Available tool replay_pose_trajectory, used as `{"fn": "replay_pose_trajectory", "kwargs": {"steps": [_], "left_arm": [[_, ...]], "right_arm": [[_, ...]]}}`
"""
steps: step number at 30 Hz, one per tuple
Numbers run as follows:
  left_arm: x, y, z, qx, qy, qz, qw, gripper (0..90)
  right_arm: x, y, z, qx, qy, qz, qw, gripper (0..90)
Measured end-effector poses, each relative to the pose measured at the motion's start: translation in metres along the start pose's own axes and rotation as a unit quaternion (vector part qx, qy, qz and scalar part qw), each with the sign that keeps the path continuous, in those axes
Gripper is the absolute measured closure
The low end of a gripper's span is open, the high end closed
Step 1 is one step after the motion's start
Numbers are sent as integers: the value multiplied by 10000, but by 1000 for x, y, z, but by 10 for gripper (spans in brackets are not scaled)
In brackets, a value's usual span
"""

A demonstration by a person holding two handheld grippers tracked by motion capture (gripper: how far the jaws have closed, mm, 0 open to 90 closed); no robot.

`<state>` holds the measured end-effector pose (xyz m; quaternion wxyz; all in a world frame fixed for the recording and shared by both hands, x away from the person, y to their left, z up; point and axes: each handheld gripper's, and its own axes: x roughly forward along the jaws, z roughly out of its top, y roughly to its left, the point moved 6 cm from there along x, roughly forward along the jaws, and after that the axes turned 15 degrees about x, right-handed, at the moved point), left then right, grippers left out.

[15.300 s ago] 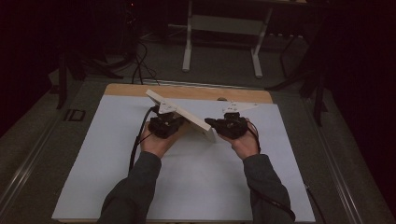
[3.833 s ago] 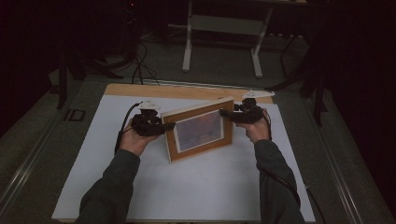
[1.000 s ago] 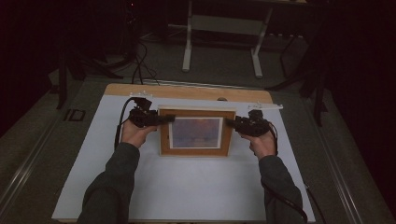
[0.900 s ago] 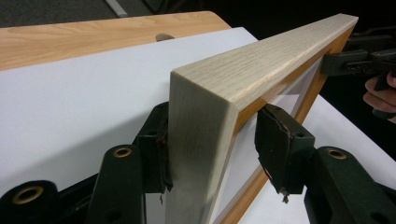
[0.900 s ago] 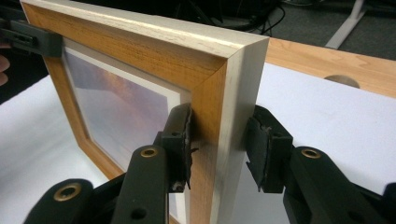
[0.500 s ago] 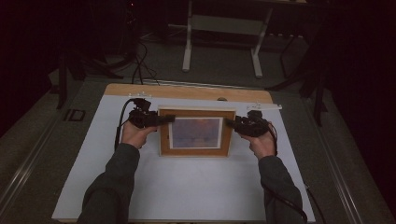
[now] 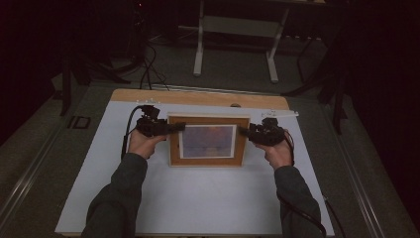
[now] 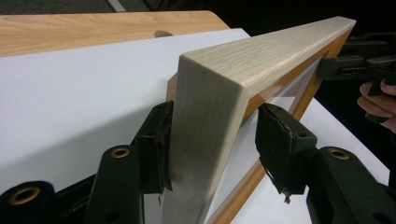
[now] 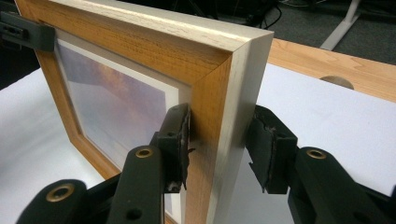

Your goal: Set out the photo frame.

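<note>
**Frame stood upright, both tongs easing off**

The frame [image 7: 208,141] now stands between the two tongs, picture toward the person, its lower edge on the white sheet [image 7: 198,198]. A few seconds ago it hung tilted and skewed between them; since then it has squared up and barely shifted. The left tongs [image 8: 212,140] straddle its left side: one pad touches, the other stands clear, so they are open. The right tongs [image 9: 219,140] show the same on the right side (one pad touching, a gap at the other). Judging by this, the placing is nearly done; pulling both tongs away sideways without tipping the frame remains.
</note>
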<state>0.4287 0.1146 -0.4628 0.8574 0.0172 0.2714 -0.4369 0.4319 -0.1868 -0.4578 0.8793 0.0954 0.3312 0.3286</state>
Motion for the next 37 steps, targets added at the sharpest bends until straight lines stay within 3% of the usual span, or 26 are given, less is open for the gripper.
{"fn": "replay_pose_trajectory", "kwargs": {"steps": [14,20,30,35,37], "left_arm": [[-5,0,-4,258,58,-16,9996,437],[-19,0,-8,361,53,-9,9993,440],[-44,7,-21,323,-171,-22,9993,478],[-55,11,-28,271,-274,105,9992,483],[-58,14,-33,273,-174,310,9990,489]], "right_arm": [[-4,-4,-5,38,62,-5,10000,548],[-12,-2,-6,-67,135,58,9999,558],[-20,-6,-14,-153,270,118,9994,609],[-23,-9,-20,-164,305,138,9993,638],[-25,-10,-23,-145,310,156,9993,645]]}}
